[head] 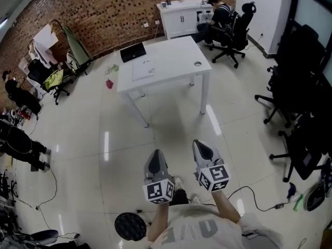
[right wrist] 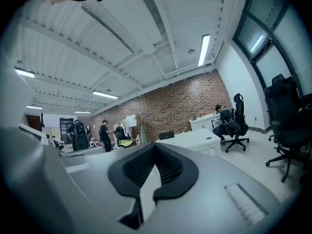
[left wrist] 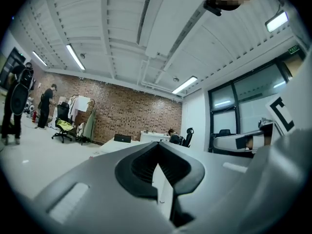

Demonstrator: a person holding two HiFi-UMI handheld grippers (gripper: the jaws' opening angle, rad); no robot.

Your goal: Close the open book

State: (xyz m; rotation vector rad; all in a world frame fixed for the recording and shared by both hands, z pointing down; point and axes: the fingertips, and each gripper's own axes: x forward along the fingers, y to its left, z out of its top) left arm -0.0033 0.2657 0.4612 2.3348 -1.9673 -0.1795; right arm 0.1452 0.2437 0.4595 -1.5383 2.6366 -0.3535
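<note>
The person stood on the shiny floor (head: 104, 139), well away from the white desk (head: 179, 53), and held both grippers out level in front of them. The left gripper (head: 155, 157) had its jaws closed with nothing between them, and its own view showed the two black tips (left wrist: 157, 145) touching. The right gripper (head: 202, 149) also had its jaws closed and empty, with its tips (right wrist: 155, 146) pressed together. The book (head: 143, 69) lay flat on the desk with its white pages facing up, near the middle of the desk top. A black laptop (head: 133, 52) sat just behind it, toward the brick wall (head: 104, 9). Both grippers pointed toward the desk but were well apart from the book. A small pink thing (head: 109, 83) lay on the floor by the desk's left side. Behind the desk, a person (head: 218, 15) sat in a black chair (head: 241, 22) beside a white cabinet (head: 179, 17). More black chairs (head: 301, 87) stood at the right.
</note>
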